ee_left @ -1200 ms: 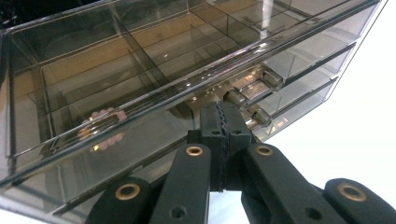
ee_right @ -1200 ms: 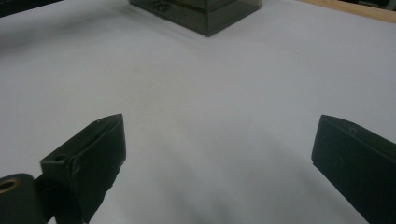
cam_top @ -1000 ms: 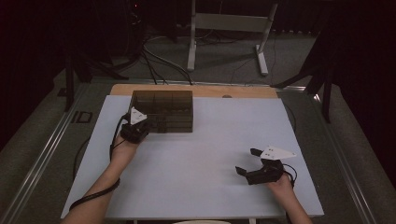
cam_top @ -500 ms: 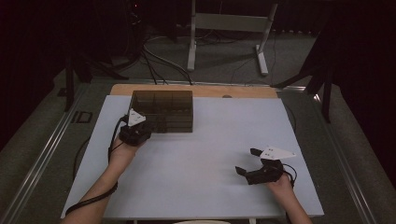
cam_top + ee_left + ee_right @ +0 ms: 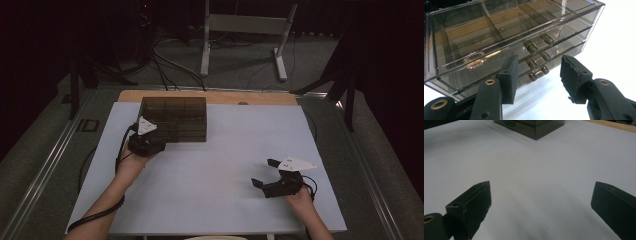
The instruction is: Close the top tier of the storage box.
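Note:
A smoky clear drawer box [image 5: 175, 117] stands at the table's far left. My left gripper [image 5: 161, 141] sits at its front left corner, pointing at the drawer fronts. In the left gripper view its jaws [image 5: 539, 62] have just been opening and stand apart. The drawers' small bar handles [image 5: 537, 67] lie just beyond the pads, and nothing is pressed between them. My right gripper [image 5: 265, 172] rests on the white tabletop at the near right, open wide [image 5: 541, 186] with nothing between its fingers. The box [image 5: 534, 127] is far ahead of it.
The white table sheet [image 5: 240, 145] stretches bare between the two grippers. A wooden strip [image 5: 250, 97] runs along the far edge behind the box. The left gripper's cable [image 5: 95, 215] trails off the near left. Stand legs and cables lie on the floor beyond.
The left hand has drawn back very slightly from the box front. The right hand and gripper have kept still.

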A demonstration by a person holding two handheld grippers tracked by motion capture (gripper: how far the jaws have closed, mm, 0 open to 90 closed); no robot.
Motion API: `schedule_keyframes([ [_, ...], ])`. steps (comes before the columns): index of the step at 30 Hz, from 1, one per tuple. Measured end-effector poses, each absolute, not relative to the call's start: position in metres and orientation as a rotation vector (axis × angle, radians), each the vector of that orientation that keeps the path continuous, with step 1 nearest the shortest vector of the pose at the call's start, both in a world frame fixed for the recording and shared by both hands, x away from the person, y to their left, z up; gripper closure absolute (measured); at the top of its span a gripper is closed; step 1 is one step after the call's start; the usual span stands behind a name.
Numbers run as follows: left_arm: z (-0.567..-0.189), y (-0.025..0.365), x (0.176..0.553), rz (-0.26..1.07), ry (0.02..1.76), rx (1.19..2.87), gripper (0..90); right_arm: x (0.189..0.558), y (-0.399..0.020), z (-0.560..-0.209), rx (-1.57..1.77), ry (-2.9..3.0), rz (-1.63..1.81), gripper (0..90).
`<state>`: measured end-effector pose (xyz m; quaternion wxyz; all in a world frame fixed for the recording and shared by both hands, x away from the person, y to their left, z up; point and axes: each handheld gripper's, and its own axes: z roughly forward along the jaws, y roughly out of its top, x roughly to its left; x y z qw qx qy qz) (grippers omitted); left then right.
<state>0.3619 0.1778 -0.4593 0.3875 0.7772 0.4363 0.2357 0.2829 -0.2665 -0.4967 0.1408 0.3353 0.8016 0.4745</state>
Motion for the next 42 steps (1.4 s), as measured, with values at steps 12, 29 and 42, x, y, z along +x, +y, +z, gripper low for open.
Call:
schedule_keyframes([
  [12, -0.4574, 0.1721, 0.3621, 0.598, 1.152, 2.010, 22.5, 0.2832, -0.2649, -0.4970, 0.967, 2.320, 1.365, 3.0],
  [29, -0.4546, 0.1717, 0.3619, 0.523, 1.069, 2.029, 5.0, 0.2829, -0.2666, -0.4965, 0.967, 2.316, 1.367, 3.0],
  [42, -0.4510, 0.1716, 0.3586, 0.420, 0.905, 2.035, 4.9, 0.2824, -0.2673, -0.4961, 0.967, 2.315, 1.366, 3.0],
])
